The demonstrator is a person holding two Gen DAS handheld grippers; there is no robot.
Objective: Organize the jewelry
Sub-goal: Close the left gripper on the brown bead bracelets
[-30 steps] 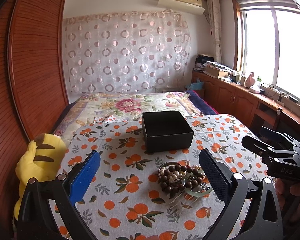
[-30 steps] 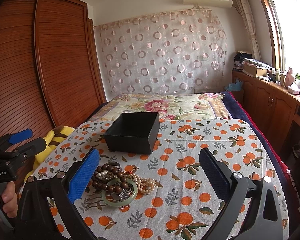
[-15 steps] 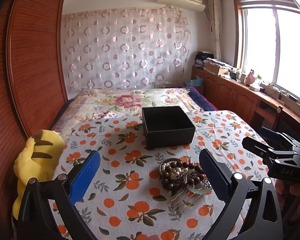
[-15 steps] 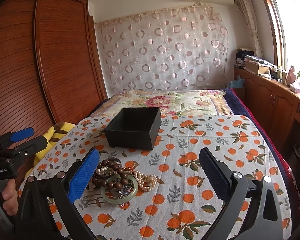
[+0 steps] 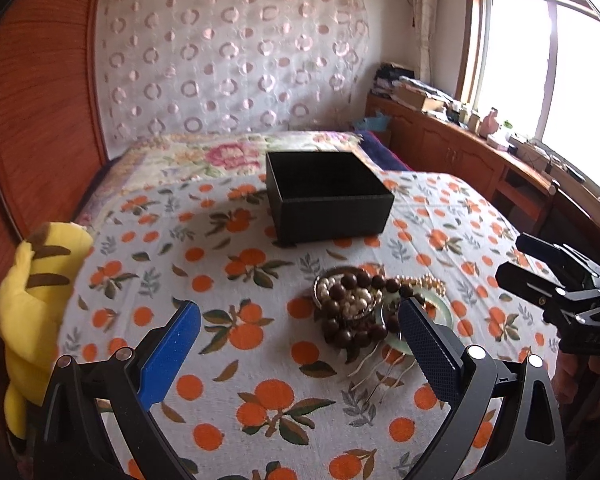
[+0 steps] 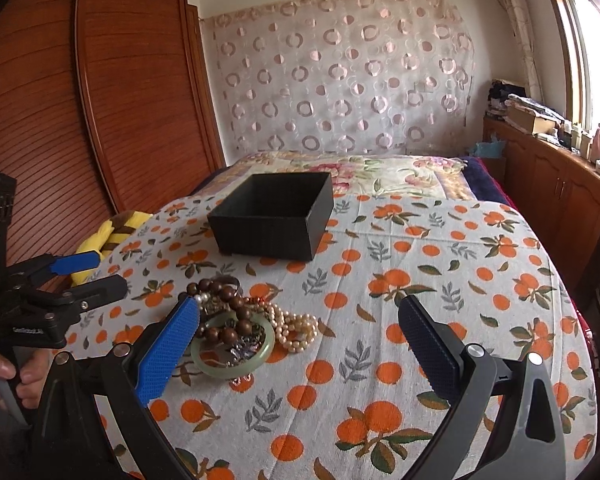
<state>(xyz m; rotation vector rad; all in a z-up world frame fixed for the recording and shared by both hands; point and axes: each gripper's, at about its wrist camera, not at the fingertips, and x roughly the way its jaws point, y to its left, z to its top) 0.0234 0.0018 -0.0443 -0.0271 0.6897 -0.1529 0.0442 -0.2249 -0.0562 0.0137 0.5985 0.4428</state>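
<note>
Your jewelry pile [image 6: 244,328] lies tangled on the orange-print cloth [image 6: 440,280], near you and well short of the open black box [image 6: 274,220]: dark wooden beads [image 5: 348,312] are looped over a pale green bangle [image 6: 234,354], with a pearl strand [image 6: 296,326] trailing to the right. Because they interlock, lifting one piece will likely drag the others, and a strand could slip off and spill.

Your left gripper [image 5: 296,344] is spread wide and empty, with its right finger [image 5: 428,344] overlapping the pile's edge. Your right gripper [image 6: 300,340] is equally wide, holding nothing, its left finger [image 6: 168,352] just beside the bangle. With both converging on one heap, you risk knocking them together.

The cloth is bare to the right and near, with a yellow plush toy [image 5: 32,288] at its left edge.
</note>
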